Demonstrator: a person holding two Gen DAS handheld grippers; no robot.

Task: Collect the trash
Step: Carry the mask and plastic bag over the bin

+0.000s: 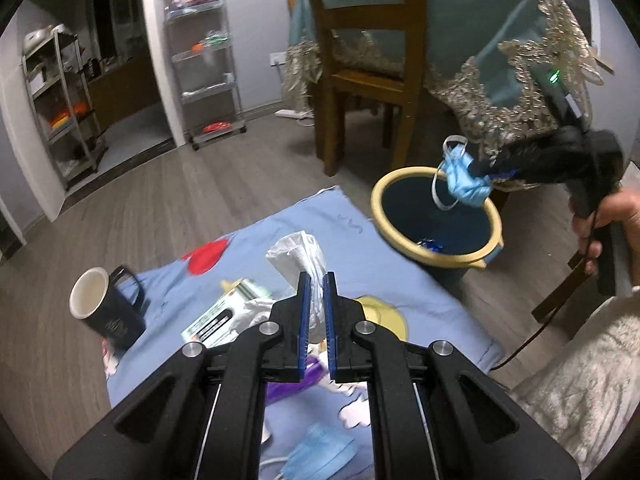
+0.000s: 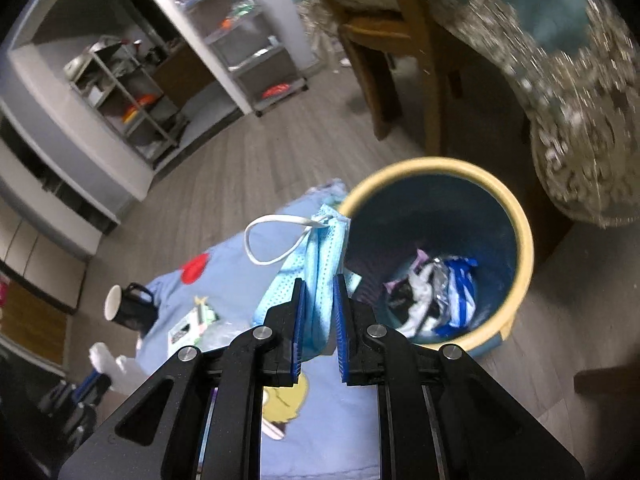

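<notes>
At nine o'clock a mug (image 1: 106,306) is sitting on the floor mat (image 1: 424,296). The left gripper (image 1: 316,292) is clenching a white plastic wrapper (image 1: 298,254); the right gripper (image 2: 320,300) is grasping a blue face mask (image 2: 320,264) over the bin (image 2: 520,240) at two o'clock. Next, I judge: releasing both inside.

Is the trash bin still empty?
No. The right wrist view shows crumpled wrappers already lying at the bottom of the yellow-rimmed bin.
</notes>
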